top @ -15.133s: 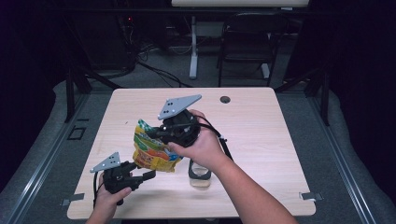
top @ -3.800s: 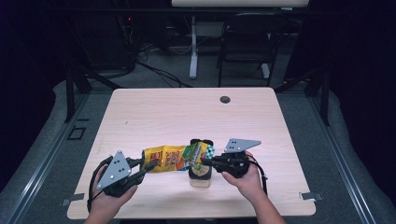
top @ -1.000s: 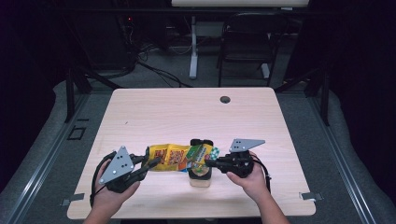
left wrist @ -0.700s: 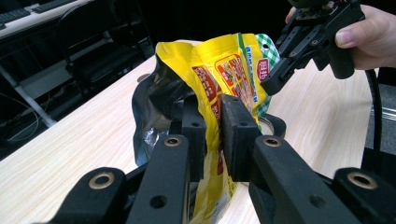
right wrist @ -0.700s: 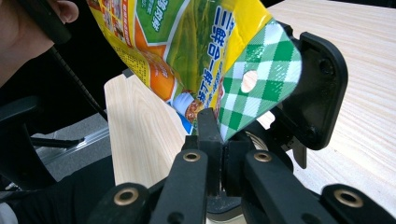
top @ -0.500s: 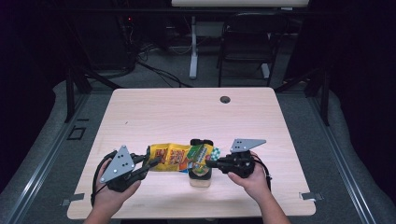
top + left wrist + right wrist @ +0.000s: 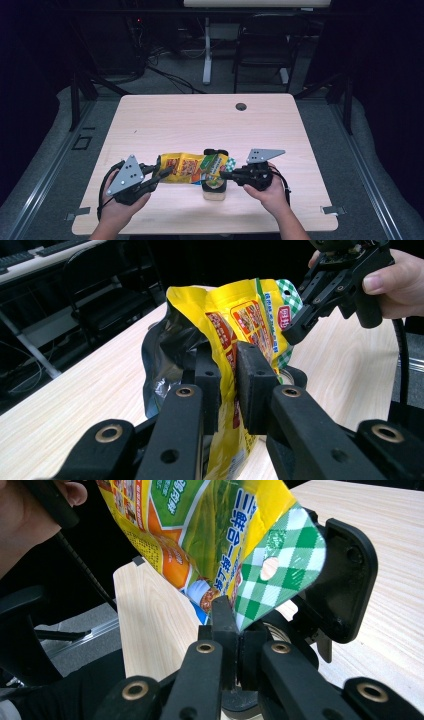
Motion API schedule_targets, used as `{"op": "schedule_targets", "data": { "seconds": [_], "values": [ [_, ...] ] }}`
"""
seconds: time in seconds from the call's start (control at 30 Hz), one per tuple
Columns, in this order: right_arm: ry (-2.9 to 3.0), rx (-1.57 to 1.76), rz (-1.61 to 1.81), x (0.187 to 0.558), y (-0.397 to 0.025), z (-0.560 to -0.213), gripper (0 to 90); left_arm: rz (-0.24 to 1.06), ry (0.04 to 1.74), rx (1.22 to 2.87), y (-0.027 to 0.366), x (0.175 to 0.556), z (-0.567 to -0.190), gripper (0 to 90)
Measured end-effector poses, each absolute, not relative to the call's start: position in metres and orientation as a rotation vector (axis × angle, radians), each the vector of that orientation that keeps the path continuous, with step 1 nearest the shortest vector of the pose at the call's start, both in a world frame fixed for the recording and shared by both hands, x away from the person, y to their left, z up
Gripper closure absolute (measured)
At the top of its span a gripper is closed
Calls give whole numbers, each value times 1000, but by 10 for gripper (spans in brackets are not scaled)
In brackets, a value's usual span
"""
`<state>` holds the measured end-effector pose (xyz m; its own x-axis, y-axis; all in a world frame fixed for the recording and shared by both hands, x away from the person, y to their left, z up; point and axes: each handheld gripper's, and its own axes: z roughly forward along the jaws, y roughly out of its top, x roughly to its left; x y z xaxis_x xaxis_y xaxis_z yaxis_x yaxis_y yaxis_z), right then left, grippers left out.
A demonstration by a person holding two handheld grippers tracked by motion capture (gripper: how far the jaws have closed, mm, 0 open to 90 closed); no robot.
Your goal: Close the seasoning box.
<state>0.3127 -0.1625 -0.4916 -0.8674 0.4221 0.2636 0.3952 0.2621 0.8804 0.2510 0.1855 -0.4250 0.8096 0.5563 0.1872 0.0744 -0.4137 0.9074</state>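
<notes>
Above the desk (image 7: 165,120) both grippers are pinching the snack bag (image 7: 192,167) — left gripper (image 7: 156,176) the yellow end, right gripper (image 7: 226,175) the checkered corner — so pulling apart evenly, over the jar (image 7: 214,186), seems safest.

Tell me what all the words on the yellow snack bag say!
"三"-like Chinese characters in blue run down the yellow snack bag in the right gripper view; I cannot read them for sure.
A small red label with white characters on the bag in the left gripper view: too blurred to read.
Small print near the pictures: too small to read.
The left gripper and right gripper carry no words.
</notes>
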Motion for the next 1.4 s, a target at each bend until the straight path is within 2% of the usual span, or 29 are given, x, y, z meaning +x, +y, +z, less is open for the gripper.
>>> {"op": "schedule_targets", "data": {
  "seconds": [1.4],
  "values": [
    [2456,816,1705,312,-156,-492,895,577,480,1941,186,255,-422,811]
  ]
}}
